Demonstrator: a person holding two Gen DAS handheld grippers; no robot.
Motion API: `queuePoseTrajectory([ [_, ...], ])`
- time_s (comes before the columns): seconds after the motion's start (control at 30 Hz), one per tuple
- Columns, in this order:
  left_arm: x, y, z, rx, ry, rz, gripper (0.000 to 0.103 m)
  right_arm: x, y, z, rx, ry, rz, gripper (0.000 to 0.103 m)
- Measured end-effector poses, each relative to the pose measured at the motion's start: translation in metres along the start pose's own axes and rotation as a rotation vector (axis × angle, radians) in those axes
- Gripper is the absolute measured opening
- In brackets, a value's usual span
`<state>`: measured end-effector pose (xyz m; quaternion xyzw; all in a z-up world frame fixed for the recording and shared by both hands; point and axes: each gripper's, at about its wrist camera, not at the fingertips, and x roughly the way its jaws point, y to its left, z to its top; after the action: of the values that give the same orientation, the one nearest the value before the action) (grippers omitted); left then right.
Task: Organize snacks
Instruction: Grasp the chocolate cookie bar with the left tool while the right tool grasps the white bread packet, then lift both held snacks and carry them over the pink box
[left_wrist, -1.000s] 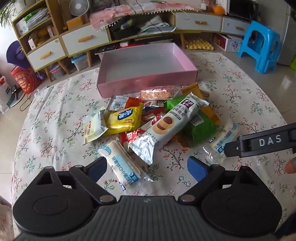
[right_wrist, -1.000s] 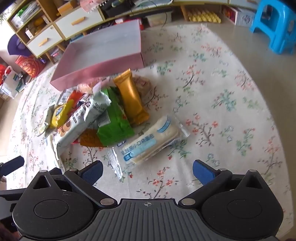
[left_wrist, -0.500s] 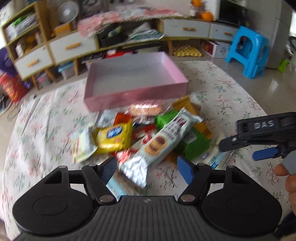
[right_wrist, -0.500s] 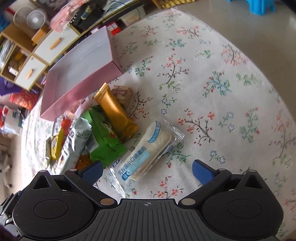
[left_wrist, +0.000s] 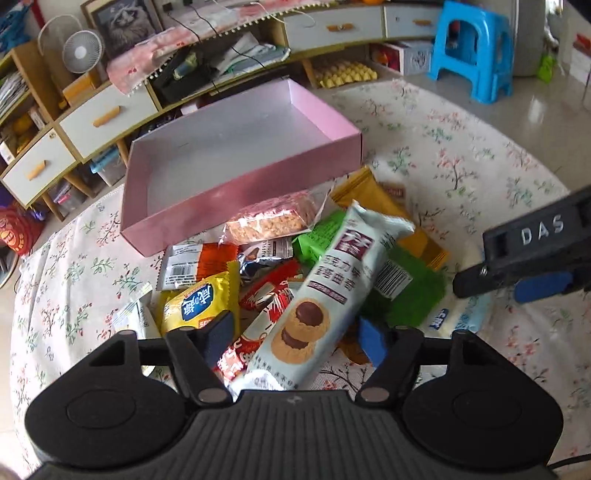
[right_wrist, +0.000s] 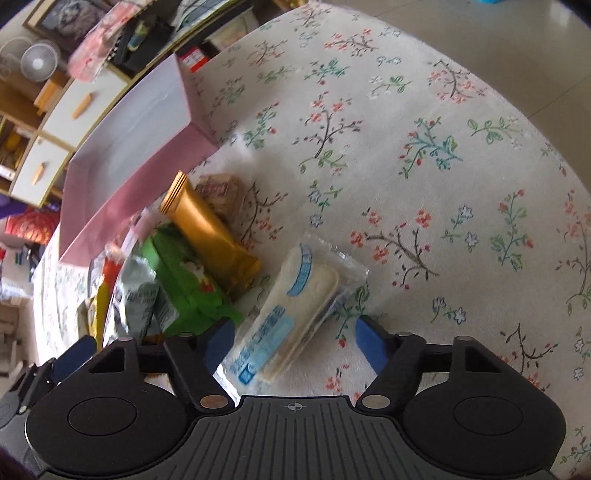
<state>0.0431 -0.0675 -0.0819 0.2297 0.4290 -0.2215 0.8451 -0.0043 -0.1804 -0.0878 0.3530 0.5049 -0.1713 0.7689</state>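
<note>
A pile of snack packs lies on the floral tablecloth before an empty pink box (left_wrist: 236, 199). My left gripper (left_wrist: 295, 338) is open, its fingers either side of the lower end of a long pale-blue cookie pack (left_wrist: 325, 295) atop the pile. My right gripper (right_wrist: 293, 341) is open, straddling a clear-wrapped white bread roll (right_wrist: 295, 310) lying apart at the pile's right. The right gripper also shows in the left wrist view (left_wrist: 535, 254). A yellow pack (left_wrist: 199, 302), a green pack (right_wrist: 184, 284) and a gold pack (right_wrist: 207, 232) lie in the pile.
The pink box also shows in the right wrist view (right_wrist: 129, 192). Behind the round table (right_wrist: 443, 147) stand low wooden cabinets with drawers (left_wrist: 107, 114), a small fan (left_wrist: 81, 51) and a blue plastic stool (left_wrist: 472, 48). The table edge curves away at the right.
Both grippers have moved forward and down. The left now straddles the cookie pack and the right straddles the bread roll. Both jaw gaps have narrowed.
</note>
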Motion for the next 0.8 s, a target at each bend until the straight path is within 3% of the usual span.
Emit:
queuePoseTrajectory([
  [0.1,-0.003,-0.001,-0.003,0.004,0.001,-0.015,0.054,0.002,0.002,0.000,0.008,-0.030,-0.011,0.071],
  [0.17,-0.006,-0.002,-0.004,0.013,0.000,-0.029,0.039,0.002,0.003,0.001,0.016,-0.049,-0.016,0.071],
  [0.23,-0.009,-0.001,-0.005,0.002,-0.002,-0.042,0.034,0.002,0.006,0.001,0.002,-0.072,-0.030,0.055],
  [0.4,-0.013,0.003,-0.006,-0.039,-0.005,-0.074,0.030,0.001,0.013,-0.001,-0.052,-0.083,-0.027,0.033],
  [0.8,-0.026,0.023,-0.007,-0.213,-0.024,-0.167,0.027,-0.023,0.013,-0.004,-0.085,-0.169,-0.009,0.029],
])
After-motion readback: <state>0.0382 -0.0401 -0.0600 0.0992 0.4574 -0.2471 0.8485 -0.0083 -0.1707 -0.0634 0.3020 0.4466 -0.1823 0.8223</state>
